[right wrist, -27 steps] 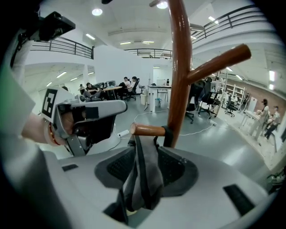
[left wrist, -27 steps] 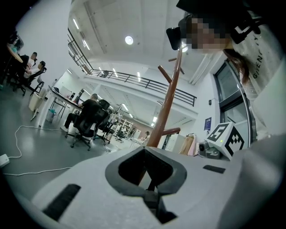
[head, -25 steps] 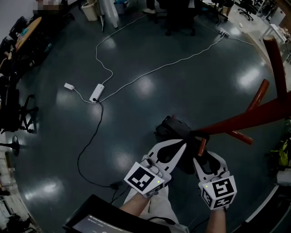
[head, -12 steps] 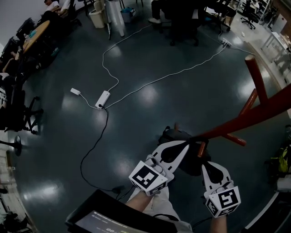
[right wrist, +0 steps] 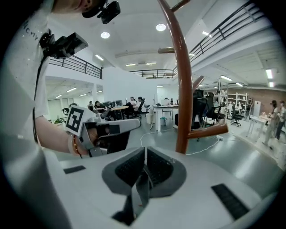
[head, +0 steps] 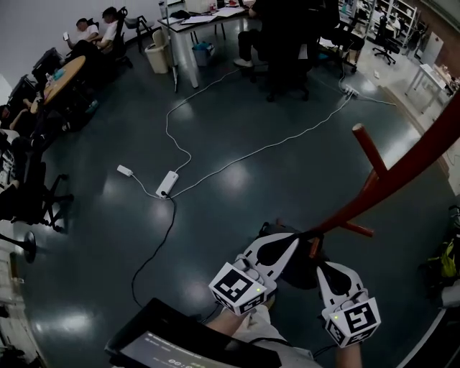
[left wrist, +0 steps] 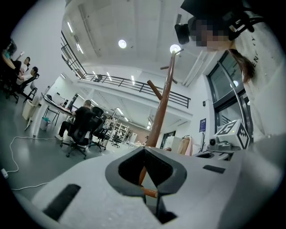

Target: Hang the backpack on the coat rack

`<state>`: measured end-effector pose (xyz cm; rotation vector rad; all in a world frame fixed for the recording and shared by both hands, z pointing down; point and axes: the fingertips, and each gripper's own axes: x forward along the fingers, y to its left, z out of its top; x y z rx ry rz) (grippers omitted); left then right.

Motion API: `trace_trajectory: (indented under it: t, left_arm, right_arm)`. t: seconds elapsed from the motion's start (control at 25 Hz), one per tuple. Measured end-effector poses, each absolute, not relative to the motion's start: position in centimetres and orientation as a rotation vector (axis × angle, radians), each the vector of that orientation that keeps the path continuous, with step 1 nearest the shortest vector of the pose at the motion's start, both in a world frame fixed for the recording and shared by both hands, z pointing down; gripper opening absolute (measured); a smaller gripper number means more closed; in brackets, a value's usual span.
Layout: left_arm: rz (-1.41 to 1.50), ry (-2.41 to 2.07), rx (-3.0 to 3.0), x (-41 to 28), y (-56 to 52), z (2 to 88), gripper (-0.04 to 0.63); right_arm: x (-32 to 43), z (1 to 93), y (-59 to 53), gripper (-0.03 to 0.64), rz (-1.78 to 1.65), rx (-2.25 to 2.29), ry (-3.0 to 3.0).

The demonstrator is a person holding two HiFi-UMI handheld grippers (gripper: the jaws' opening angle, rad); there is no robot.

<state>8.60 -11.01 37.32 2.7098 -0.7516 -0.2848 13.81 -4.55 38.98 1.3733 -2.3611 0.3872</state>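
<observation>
White plastic, marker cubes facing the camera: the left gripper (head: 293, 238) and right gripper (head: 320, 267) sit low in the head view, on either side of the black backpack (head: 298, 272). The right one's jaws are clamped on a grey strap (right wrist: 141, 190) of the bag. The left one's are together as well, with a thin dark strip of the backpack nipped low between them. The bag sits just under a short peg (head: 314, 246) of the red-brown coat rack (head: 402, 169) — whether its loop is over that peg I cannot tell. Beyond, a white cable (head: 215, 162) crosses the glossy dark floor (head: 108, 237) to a power strip (head: 167, 185). Farther off, people (head: 86, 32) sit near desks (head: 194, 20).
</observation>
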Motion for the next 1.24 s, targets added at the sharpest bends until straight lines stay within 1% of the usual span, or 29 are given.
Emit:
trace_trajectory:
  t: [0.36,0.84,1.24]
  left_arm:
    - [-0.297,-0.710,2.751,8.8,-10.6,35.3,0.011]
    - [-0.339,-0.691,2.789,9.0,-11.1,33.0,0.009]
    - [-0.363,-0.702,2.782,8.7,-11.7,32.7,0.011]
  right_arm:
    - [14.2,35.7,-4.4,0.026,0.323,1.451,-2.378]
    - [14.2,33.9,-4.6,0.025,0.299,1.479,-2.391]
    - [14.3,33.5,-4.6,0.025,0.293,1.479,-2.385]
